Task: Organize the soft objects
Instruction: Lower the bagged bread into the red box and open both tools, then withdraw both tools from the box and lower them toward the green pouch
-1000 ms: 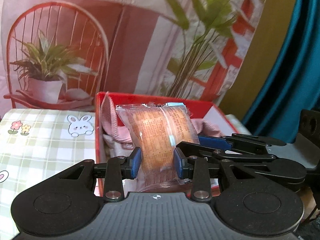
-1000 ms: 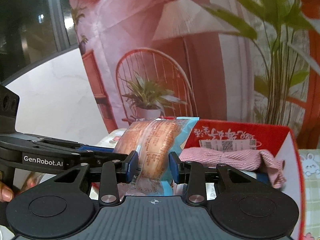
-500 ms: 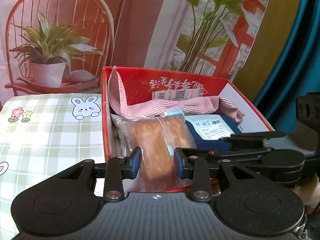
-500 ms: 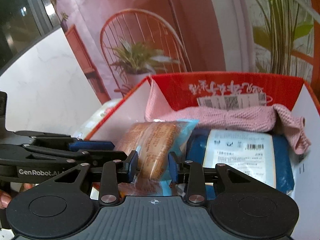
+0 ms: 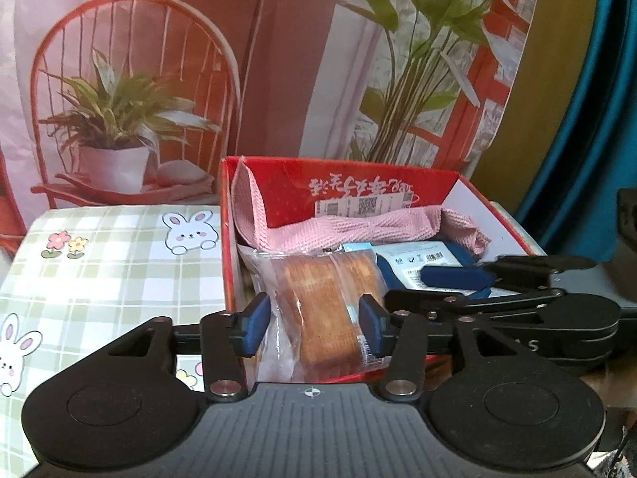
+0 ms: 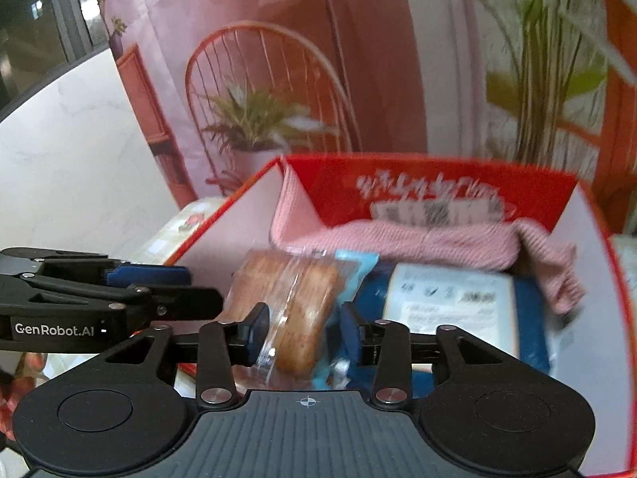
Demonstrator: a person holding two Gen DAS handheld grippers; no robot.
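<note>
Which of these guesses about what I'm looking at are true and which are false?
1. The wrapped bread lies inside the red box. True.
2. The pink cloth is spread on the checked tablecloth. False: it is draped along the back of the box, one end running up the box's corner.
3. The left gripper squeezes the bread tightly. False: its jaws have just been opening, and its blue pads stand clear of the loaf on both sides.
4. A blue packet with a white label lies beside the bread. True.
5. The right gripper is far from the box. False: it reaches into the box with the bread between its jaws, which have just been opening.
</note>
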